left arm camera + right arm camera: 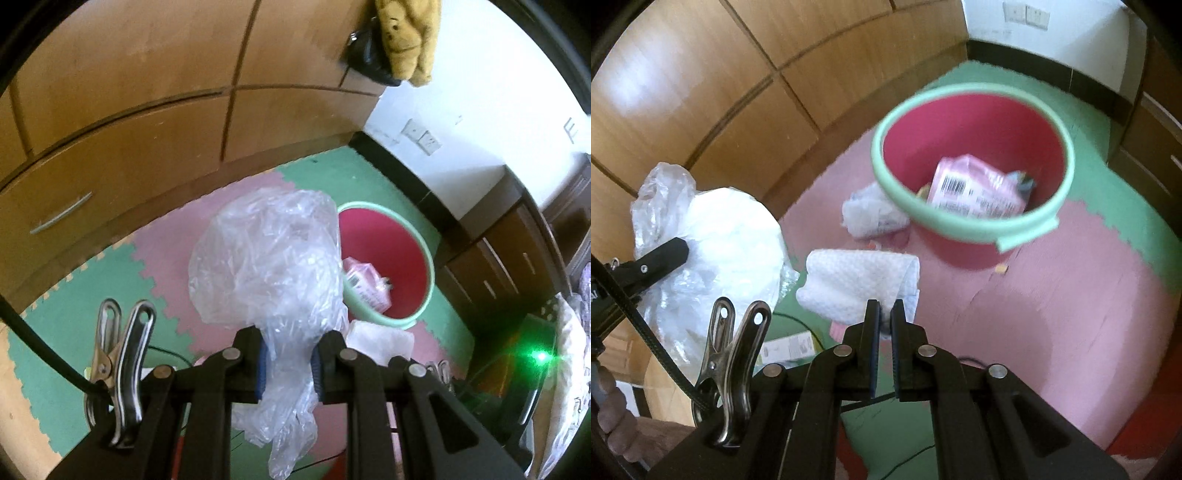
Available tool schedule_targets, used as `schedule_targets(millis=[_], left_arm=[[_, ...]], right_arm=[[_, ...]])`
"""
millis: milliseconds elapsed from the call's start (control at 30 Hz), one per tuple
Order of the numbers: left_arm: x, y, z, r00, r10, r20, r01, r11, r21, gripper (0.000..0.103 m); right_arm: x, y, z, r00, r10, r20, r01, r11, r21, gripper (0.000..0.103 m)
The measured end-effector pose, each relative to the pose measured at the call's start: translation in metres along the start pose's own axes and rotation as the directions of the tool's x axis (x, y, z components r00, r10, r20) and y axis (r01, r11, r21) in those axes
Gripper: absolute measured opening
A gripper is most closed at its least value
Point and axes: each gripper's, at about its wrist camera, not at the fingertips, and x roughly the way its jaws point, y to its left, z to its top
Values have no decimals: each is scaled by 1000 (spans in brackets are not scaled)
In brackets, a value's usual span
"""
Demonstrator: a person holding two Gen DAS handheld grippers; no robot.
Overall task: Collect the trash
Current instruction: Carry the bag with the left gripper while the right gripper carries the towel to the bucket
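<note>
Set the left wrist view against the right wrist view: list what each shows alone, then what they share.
Left wrist only: a plush toy hanging over the cabinets, and a green light at the right.

Right wrist only: crumpled white trash on the floor beside the bin, plus the left gripper's finger from the side.

Both: the green-rimmed red bin holding a pink packet, the clear plastic bag in the left gripper, and the paper towel in the right gripper.

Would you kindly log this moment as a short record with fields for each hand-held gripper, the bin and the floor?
left hand-held gripper: shut on clear plastic bag
right hand-held gripper: shut on white paper towel
bin: red with green rim, upright, holds a pink wrapper
floor: crumpled white tissue lies beside the bin on foam mat
</note>
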Motion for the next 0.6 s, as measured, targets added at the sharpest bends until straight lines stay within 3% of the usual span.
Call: schedule_targets(millis=[333,600], left_arm=[[16,-44,34,998,-59,20,57,997,53,19],[56,-81,59,994,-106,1,105,990,91,19]], right_arm=[[-33,-33,49,996,-29,86,26,999,33,6],[-36,-68,94,990,-56,127,44,994,99,7]])
